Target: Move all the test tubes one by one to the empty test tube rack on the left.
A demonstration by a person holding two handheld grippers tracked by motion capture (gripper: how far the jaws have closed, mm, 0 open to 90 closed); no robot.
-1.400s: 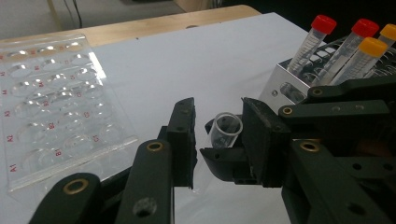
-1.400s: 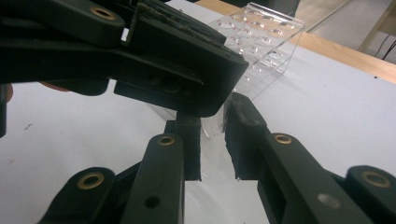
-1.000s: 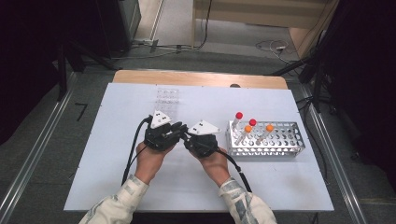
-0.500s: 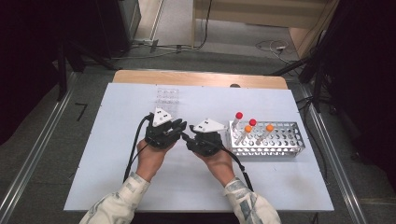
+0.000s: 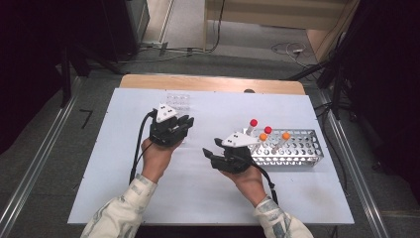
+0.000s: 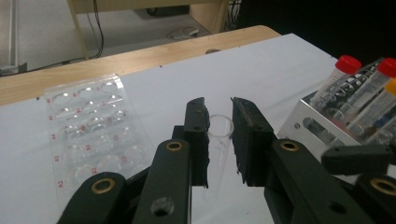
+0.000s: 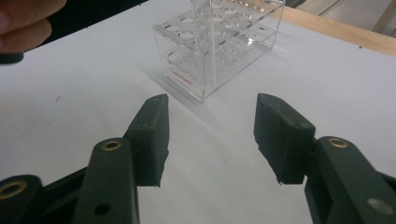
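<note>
The left hand-held gripper (image 6: 219,140) gripped an uncapped tube (image 6: 217,140) near the clear rack (image 6: 91,126), insertion pending, while the right hand-held gripper (image 7: 210,135), jaws just opening, stood empty.

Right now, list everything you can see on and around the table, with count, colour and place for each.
Clear tube: one, transparent, uncapped, between the left gripper's jaws.
Clear rack: one, transparent plastic, far middle of the table.
Metal rack: one, silver, right side of the table.
Capped tubes: four standing in the metal rack; two red caps, two orange caps.
Table: one, white top with a wooden far edge.
Left gripper: black, shut on the clear tube.
Right gripper: black, jaws open with nothing between them; they have just been opening.
Sleeves: two, pale patterned, at the near edge.
</note>
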